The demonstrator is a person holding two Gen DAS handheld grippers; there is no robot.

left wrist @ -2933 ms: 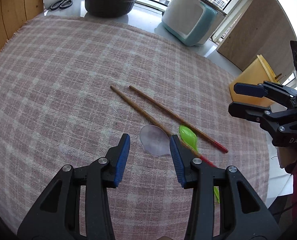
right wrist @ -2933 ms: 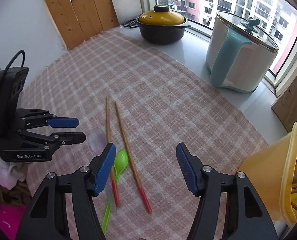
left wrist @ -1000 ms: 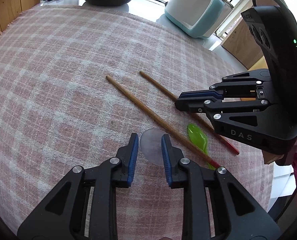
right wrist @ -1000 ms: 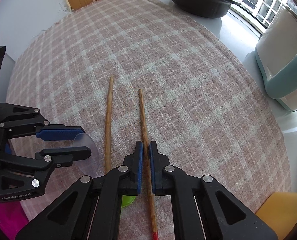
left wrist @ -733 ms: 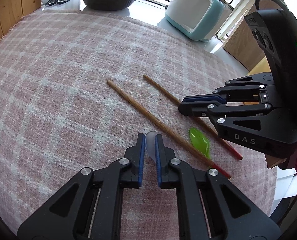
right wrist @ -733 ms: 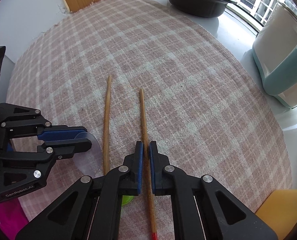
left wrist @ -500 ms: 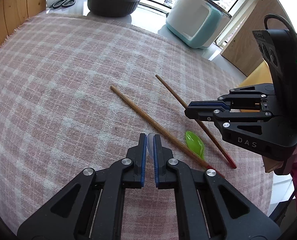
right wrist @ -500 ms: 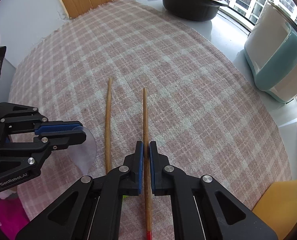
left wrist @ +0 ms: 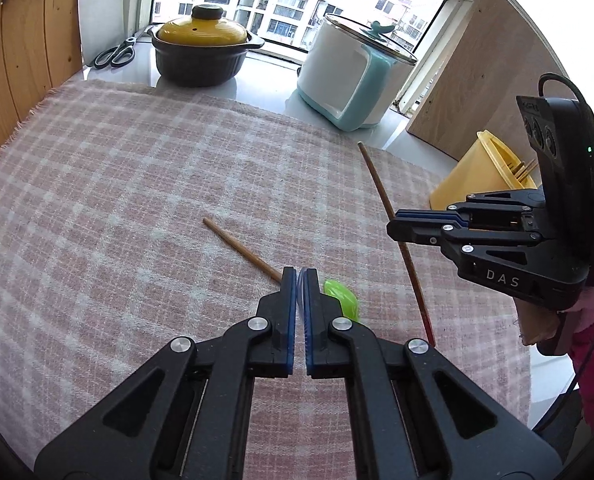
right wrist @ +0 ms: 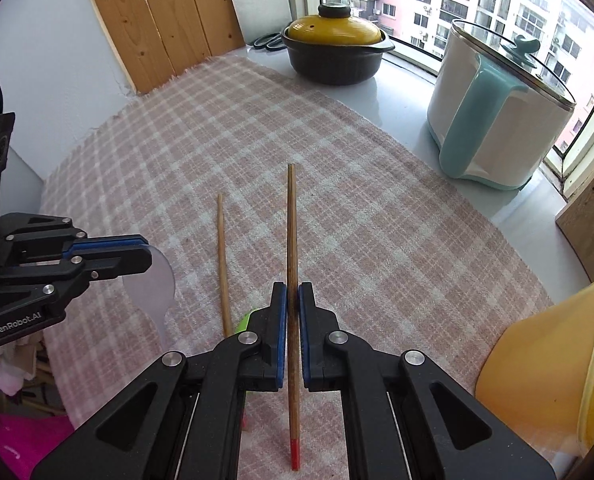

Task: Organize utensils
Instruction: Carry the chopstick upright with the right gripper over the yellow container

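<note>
A: Holding a clear spoon (right wrist: 153,284) edge-on in our left gripper (left wrist: 300,276), pads clamped on its thin bowl, handle hanging down. It looks light and slick, likely to swivel; we judge a grip lower on the handle safer.

B: Our right gripper (right wrist: 292,296) is closed on one chopstick (right wrist: 292,232), lifted clear of the cloth (left wrist: 117,184), red tip toward us. It looks stiff and light; pinched nearer the red end, the long end may tip.

A: The other chopstick (left wrist: 241,246) and the green spoon (left wrist: 343,296) lie on the cloth just beyond.

B: Farther right stands the yellow holder (left wrist: 477,176), sticks already inside.
</note>
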